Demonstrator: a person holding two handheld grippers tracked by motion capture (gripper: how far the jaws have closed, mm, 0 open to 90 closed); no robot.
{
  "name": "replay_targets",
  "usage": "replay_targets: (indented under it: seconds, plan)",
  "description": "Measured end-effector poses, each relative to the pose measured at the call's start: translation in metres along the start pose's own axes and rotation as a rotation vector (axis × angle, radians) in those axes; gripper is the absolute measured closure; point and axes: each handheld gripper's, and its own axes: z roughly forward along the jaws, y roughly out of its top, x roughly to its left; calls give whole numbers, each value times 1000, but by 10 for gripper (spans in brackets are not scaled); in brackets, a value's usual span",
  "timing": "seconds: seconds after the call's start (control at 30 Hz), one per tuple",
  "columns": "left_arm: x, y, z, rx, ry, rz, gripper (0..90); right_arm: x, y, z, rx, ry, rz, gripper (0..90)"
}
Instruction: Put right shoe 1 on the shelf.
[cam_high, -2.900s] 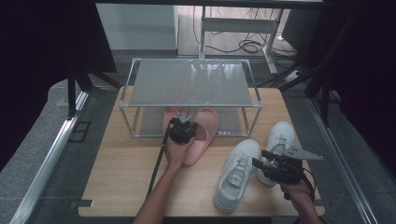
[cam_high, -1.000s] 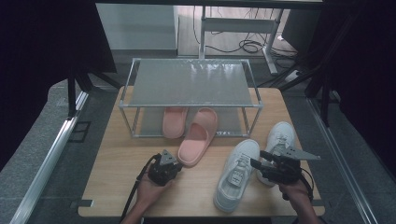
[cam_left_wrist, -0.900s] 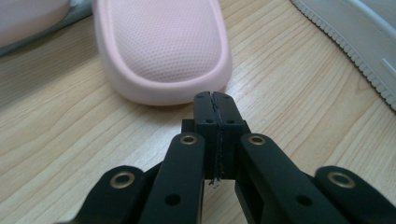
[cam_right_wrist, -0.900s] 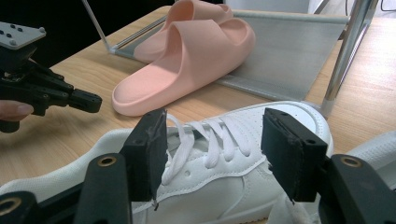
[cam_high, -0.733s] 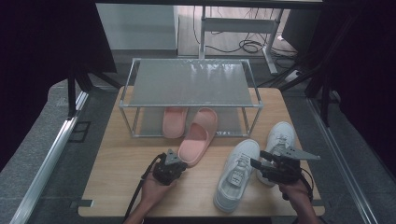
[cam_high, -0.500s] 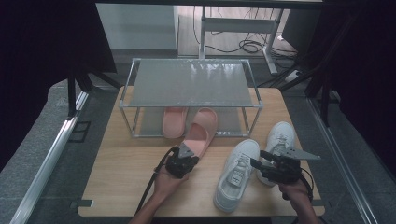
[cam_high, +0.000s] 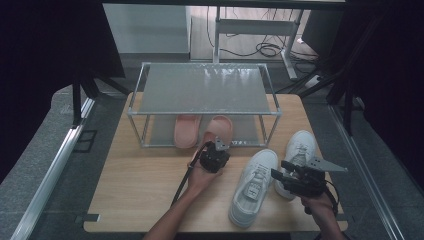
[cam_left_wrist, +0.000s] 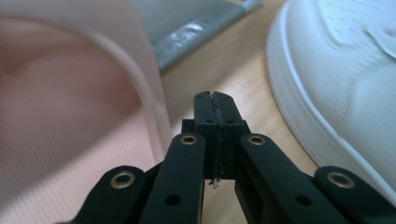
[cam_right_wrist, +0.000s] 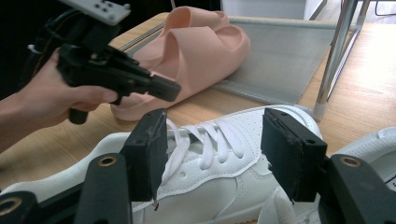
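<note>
High view: left gripper (cam_high: 216, 156) is sitting over the heel of the near pink slipper (cam_high: 218, 128), having moved forward from the bare table (cam_high: 140, 185); right gripper (cam_high: 295, 178) is hovering between two white sneakers (cam_high: 253, 186).
Left gripper view: jaws are pressing together, empty, slipper just left.
Right gripper view: jaws are spreading wide above the laces.

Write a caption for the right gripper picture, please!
Open right gripper hovers over a white sneaker; the left gripper noses a pink slipper.

Dim high view, blurred gripper close-ups
</note>
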Motion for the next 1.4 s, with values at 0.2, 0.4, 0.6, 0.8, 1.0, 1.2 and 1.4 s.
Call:
replay_targets:
  seconds: [0.2,0.4,0.6,0.8,1.0,1.2,1.4]
  plan:
    - [0,12,18,24,80,-2,900,1,0,1,3,2,-3,413]
    - [2,16,24,46,118,3,900,0,0,0,0,2,-1,413]
    - [3,20,26,53,140,-2,900,0,0,0,0,3,-2,413]
    - [8,25,29,55,184,-30,900,0,0,0,-1,3,-3,414]
    - [16,28,29,56,197,-53,900,0,0,0,-4,2,-6,413]
    - [18,30,31,60,203,-71,900,0,0,0,-4,1,-3,414]
    - [18,30,30,59,199,-69,900,-1,-1,0,-2,0,-2,413]
